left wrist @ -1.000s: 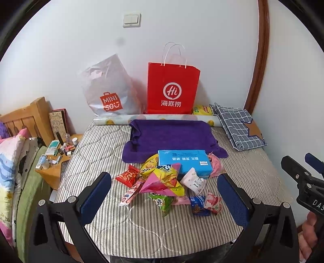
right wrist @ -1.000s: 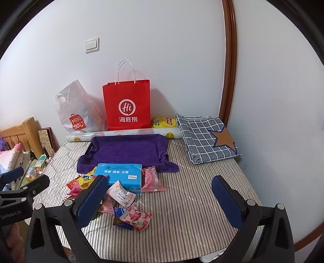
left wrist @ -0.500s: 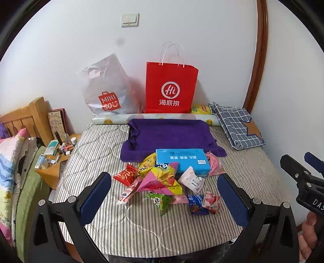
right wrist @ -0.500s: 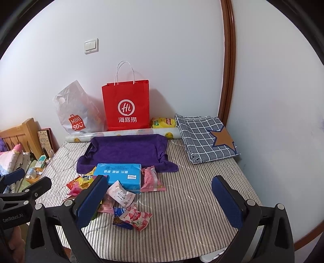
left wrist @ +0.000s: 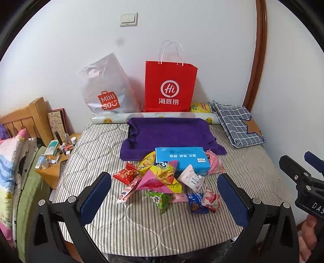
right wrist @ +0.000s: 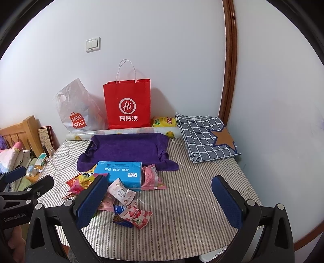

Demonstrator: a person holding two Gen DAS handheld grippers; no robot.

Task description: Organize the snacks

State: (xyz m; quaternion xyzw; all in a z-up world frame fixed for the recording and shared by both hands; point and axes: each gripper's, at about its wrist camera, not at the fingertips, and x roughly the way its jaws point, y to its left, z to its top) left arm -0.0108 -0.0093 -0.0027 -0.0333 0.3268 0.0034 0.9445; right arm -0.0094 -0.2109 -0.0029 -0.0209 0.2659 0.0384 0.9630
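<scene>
1. You are working over a tabletop (left wrist: 125, 226) covered in a grey striped quilted cloth, standing against a white wall (left wrist: 60, 50) that carries a light switch (left wrist: 128, 19).
2. Along the wall, a red paper bag (left wrist: 170, 87) is standing upright, with a grey plastic shopping bag (left wrist: 105, 89) leaning beside it and a rolled printed sheet (left wrist: 113, 119) lying in front of both.
3. A purple towel (left wrist: 170, 134) is lying spread in the middle of the tabletop, and a folded checked cloth (left wrist: 237, 125) with a brown star is resting at the far right corner.
4. A blue tissue pack (left wrist: 182, 158) is lying on the towel's near edge.
5. The snacks (left wrist: 158, 178) are lying in a loose pile in front of and around the tissue pack: a red packet (left wrist: 125, 174), yellow and pink packets overlapping at the centre, a green packet (left wrist: 159, 200), a white sachet (left wrist: 192, 179) and a small blue packet (left wrist: 196, 203) touching a strawberry-print one (left wrist: 211, 201).
6. You are holding the left gripper (left wrist: 165, 200) above the near edge, its jaws spread wide and gripping nothing; the pile is showing between them.
7. You are holding the right gripper (right wrist: 160, 204) to the right of the pile, jaws likewise spread and empty, with the strawberry-print packet just inside its left finger (right wrist: 91, 202).
8. A wooden headboard (left wrist: 22, 119) and a cluttered bedside stand (left wrist: 50, 168) are sitting off to the left.
</scene>
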